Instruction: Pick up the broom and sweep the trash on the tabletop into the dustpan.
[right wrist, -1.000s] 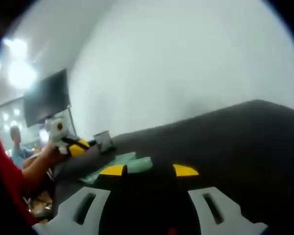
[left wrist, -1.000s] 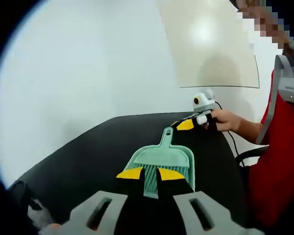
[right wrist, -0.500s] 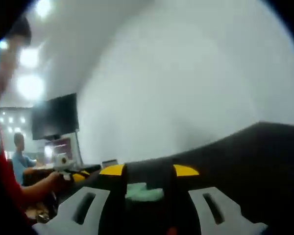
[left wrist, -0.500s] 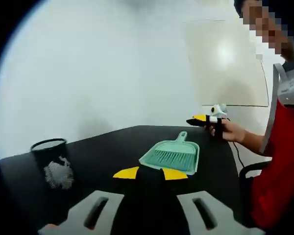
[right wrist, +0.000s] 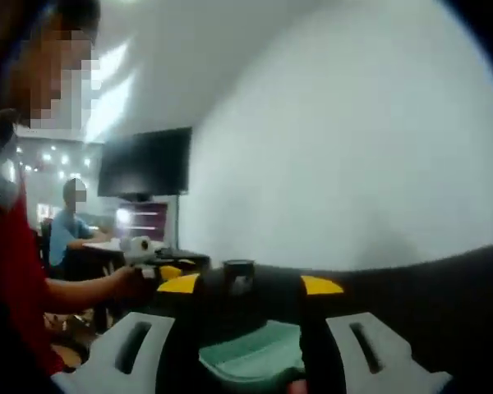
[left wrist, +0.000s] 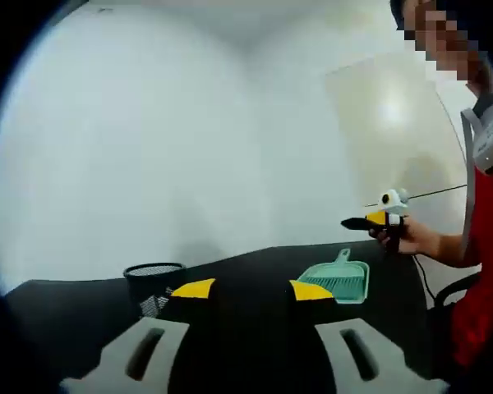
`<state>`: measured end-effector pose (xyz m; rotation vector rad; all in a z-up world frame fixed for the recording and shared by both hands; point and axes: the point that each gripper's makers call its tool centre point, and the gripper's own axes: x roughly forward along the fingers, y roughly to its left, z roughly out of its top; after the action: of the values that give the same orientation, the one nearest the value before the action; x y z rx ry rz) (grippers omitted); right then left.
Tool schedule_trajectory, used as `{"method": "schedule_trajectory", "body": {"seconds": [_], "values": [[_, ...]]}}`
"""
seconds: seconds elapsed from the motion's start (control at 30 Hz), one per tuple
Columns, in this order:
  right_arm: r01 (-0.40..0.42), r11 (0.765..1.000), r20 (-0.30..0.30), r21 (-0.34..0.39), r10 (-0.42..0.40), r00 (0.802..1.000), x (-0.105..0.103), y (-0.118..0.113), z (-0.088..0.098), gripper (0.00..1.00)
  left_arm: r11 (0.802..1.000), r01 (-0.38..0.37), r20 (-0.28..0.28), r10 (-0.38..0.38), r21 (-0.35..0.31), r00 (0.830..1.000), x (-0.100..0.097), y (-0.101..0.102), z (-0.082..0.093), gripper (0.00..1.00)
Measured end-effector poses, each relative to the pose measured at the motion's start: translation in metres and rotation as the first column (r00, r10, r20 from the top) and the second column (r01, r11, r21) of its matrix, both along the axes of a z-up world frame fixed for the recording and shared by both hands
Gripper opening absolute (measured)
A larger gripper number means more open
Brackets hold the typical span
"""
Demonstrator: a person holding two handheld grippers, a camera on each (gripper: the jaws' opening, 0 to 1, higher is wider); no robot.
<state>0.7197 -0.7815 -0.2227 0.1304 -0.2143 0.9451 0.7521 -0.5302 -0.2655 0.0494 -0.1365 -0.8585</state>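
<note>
A teal dustpan [left wrist: 338, 281] lies on the black table [left wrist: 246, 267], its handle pointing away from me; the broom cannot be told apart from it at this size. My left gripper [left wrist: 252, 289] is open, with nothing between its yellow-tipped jaws, short of the pan and to its left. In the right gripper view the dustpan [right wrist: 251, 359] shows low between the jaws of my open right gripper [right wrist: 251, 284]. A hand holds the right gripper [left wrist: 378, 220] up above the table's far right. The left gripper [right wrist: 160, 269] shows at the left, also hand-held.
A black mesh bin [left wrist: 152, 283] with crumpled white paper in it stands on the table, left of the dustpan. A person in red [left wrist: 485, 271] is at the table's right end. A dark monitor [right wrist: 144, 164] and a seated person [right wrist: 66, 234] are far behind.
Both cameras have swung and tipped upward, so the dustpan now looks smaller and farther in the left gripper view and the bin stands nearer the middle. Both grippers stay open.
</note>
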Motion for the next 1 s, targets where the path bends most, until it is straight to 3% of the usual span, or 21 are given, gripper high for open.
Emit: {"method": "schedule_trajectory", "body": {"seconds": [0.07,0.13,0.17,0.23,0.27,0.37,0.47,0.6,0.83,1.0], "values": [[-0.031,1.000,0.016,0.003,0.031,0.999,-0.003,0.010,-0.003,0.47,1.000,0.005,0.030,-0.005,-0.013,1.000,-0.001,0.001,0.004,0.31],[-0.063,0.998,0.004,0.007,0.063,0.998,-0.005,0.020,-0.017,0.47,0.997,0.025,-0.003,-0.026,-0.075,1.000,-0.002,0.002,0.006,0.32],[-0.087,0.994,-0.082,-0.067,0.081,0.993,-0.007,0.024,-0.035,0.48,0.996,0.024,-0.009,-0.025,-0.081,1.000,-0.002,0.004,0.006,0.31],[-0.033,0.993,0.052,-0.110,0.039,0.998,-0.007,0.022,-0.026,0.49,0.996,0.018,-0.015,-0.019,-0.083,1.000,-0.001,0.007,0.004,0.31],[-0.029,0.992,0.063,-0.122,0.037,0.997,-0.009,0.022,-0.027,0.49,0.996,0.016,-0.014,-0.017,-0.084,1.000,-0.001,0.008,0.005,0.31],[-0.081,0.993,-0.011,-0.084,0.081,0.997,-0.008,0.024,-0.031,0.49,0.996,0.019,-0.015,-0.021,-0.084,1.000,0.001,0.008,0.004,0.31],[-0.090,0.995,-0.031,-0.039,0.089,0.996,-0.004,0.017,-0.029,0.49,0.997,0.018,-0.034,-0.021,-0.077,0.999,0.001,0.008,0.000,0.30],[-0.041,0.999,-0.082,-0.023,0.039,0.996,0.008,0.007,-0.037,0.47,0.997,0.014,-0.036,-0.017,-0.080,0.999,0.001,0.009,0.000,0.29],[-0.027,0.999,-0.104,-0.044,0.023,0.994,0.015,0.008,-0.044,0.46,0.998,0.016,-0.058,-0.019,-0.058,0.998,0.004,0.007,-0.007,0.26],[-0.023,1.000,-0.122,0.002,0.023,0.992,0.018,0.002,-0.042,0.44,0.999,0.022,-0.058,-0.024,-0.041,0.998,0.006,0.007,-0.010,0.25]]}}
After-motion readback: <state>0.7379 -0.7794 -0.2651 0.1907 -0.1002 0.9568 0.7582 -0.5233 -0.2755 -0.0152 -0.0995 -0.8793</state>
